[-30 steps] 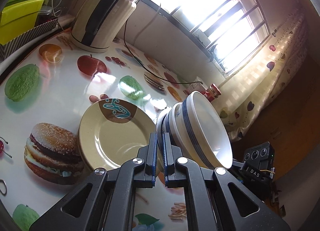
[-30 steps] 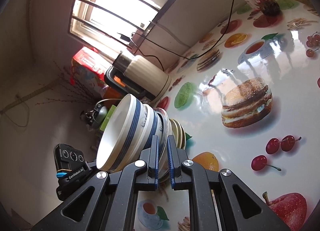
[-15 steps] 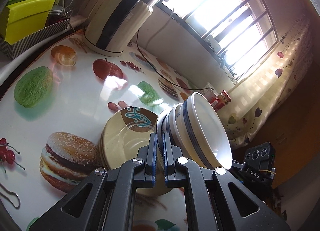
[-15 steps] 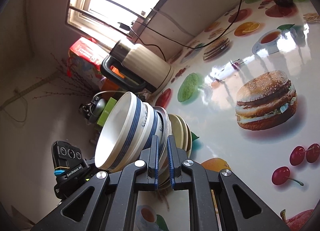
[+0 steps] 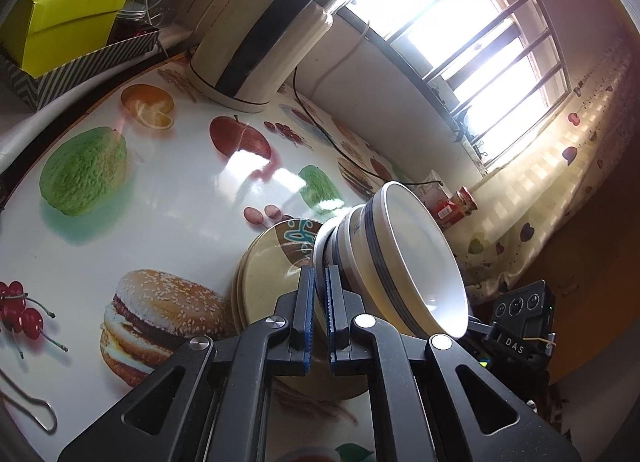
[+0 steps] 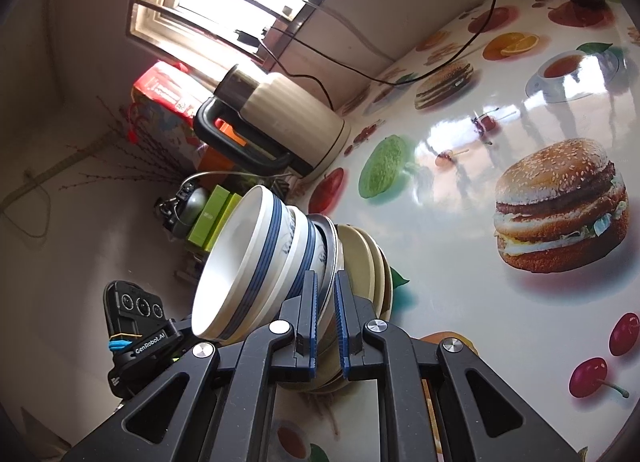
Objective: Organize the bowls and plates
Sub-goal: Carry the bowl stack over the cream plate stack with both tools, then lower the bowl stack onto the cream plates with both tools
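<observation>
Bowls [image 5: 404, 262], nested on a metal plate [image 6: 332, 258], hang over beige plates [image 5: 268, 274] on fruit-print table [image 5: 160, 202]; we clamp L gripper [image 5: 317, 314] & R gripper [image 6: 327, 314] on that plate's opposite edges, prob. to steady the stack.

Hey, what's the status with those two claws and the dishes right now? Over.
Both claws, left and right, shut on the metal plate's rim. Stacked blue-striped bowls ride on it, over the beige plates. Nothing in the way.

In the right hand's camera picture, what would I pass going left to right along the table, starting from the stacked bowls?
Blue-banded bowls → metal plate held at its rim → yellowish plates → printed burger on the tablecloth.
</observation>
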Demonstrator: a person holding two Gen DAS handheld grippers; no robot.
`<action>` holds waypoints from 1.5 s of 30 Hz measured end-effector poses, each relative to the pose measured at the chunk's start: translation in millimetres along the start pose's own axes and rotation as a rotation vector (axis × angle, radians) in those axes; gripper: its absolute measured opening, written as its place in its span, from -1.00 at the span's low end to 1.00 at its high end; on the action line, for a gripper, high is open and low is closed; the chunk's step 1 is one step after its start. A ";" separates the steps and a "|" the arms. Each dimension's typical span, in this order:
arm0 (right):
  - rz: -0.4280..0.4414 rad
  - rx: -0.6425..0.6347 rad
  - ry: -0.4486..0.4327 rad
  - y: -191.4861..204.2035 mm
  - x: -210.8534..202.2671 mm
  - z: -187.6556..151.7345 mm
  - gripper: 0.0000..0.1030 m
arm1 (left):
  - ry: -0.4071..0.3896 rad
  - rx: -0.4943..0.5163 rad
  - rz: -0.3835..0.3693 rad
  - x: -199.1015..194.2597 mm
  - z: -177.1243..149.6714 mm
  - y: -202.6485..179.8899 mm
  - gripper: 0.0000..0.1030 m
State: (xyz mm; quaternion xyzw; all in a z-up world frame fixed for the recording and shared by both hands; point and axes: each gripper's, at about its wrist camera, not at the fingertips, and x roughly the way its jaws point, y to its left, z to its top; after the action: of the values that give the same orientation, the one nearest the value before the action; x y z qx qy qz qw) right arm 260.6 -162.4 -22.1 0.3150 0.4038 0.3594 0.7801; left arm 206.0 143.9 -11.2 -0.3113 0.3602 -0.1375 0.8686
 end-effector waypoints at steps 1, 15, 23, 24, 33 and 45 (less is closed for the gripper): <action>0.000 -0.001 0.001 0.2 1.0 0.3 -0.80 | 0.000 0.001 0.002 0.1 -0.1 0.3 -0.94; -0.005 -0.013 0.011 2.2 9.9 3.4 -0.80 | -0.001 -0.007 0.015 3.8 1.8 8.7 -0.94; -0.018 -0.024 0.012 4.9 10.6 3.4 -0.80 | -0.002 -0.006 0.018 3.4 1.4 9.5 -0.94; -0.019 -0.024 0.012 5.0 10.7 3.6 -0.80 | -0.001 -0.010 0.017 3.4 1.7 9.9 -0.93; -0.035 -0.027 0.014 6.0 11.6 4.0 -0.78 | 0.001 0.008 0.042 2.5 0.7 3.8 -0.93; -0.094 -0.069 -0.006 11.9 4.9 3.3 -0.54 | -0.006 0.047 0.107 -4.4 -2.4 -2.9 -0.70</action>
State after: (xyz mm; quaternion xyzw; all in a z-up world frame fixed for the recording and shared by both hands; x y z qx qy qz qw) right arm 261.7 -152.6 -13.2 0.2695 0.4033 0.3351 0.8077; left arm 201.1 142.6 -8.2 -0.2713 0.3704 -0.0983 0.8829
